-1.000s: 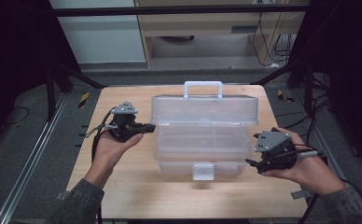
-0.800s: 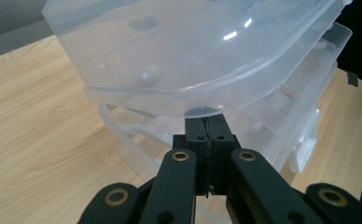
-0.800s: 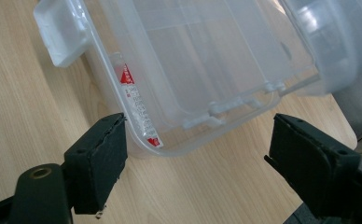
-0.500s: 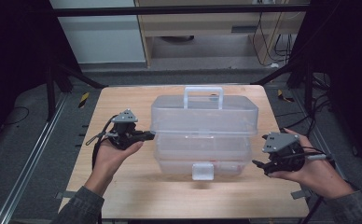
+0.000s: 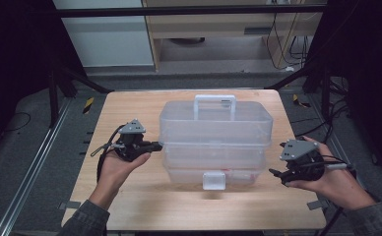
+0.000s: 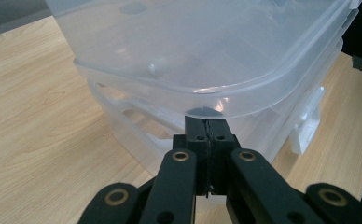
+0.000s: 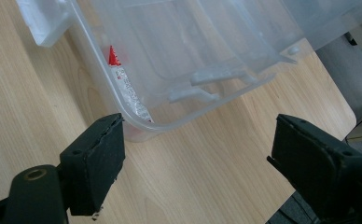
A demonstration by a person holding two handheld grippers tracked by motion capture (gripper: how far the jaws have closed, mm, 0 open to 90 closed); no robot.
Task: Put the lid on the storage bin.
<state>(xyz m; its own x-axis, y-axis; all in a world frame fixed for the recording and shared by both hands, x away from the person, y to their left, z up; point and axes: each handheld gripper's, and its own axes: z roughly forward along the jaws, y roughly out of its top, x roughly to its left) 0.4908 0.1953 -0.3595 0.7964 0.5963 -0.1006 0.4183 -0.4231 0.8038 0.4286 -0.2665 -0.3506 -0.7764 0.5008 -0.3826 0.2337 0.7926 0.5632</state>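
Note:
A clear plastic storage box (image 5: 216,132) with a white handle (image 5: 215,100) and a white front latch (image 5: 214,180) stands mid-table. My left gripper (image 5: 157,145) is shut with nothing in it, its tips against the box's left side. In the left gripper view those closed tips (image 6: 206,127) sit just under the rim of the lid (image 6: 216,56). My right gripper (image 5: 276,158) is open, just off the box's right side. In the right gripper view its jaws (image 7: 198,154) stand wide before a lower box corner (image 7: 137,126). A red-and-white packet (image 7: 123,79) lies inside.
The wooden table (image 5: 130,113) has bare room on both sides of the box and in front of it. Its near edge runs just behind both hands. Dark frame bars (image 5: 76,78) and cables (image 5: 307,103) lie beyond the table's sides on the grey floor.
The left hand has slid a little toward the near edge along the box's left side. The right hand has shifted slightly outward and nearer. The box has stayed put.

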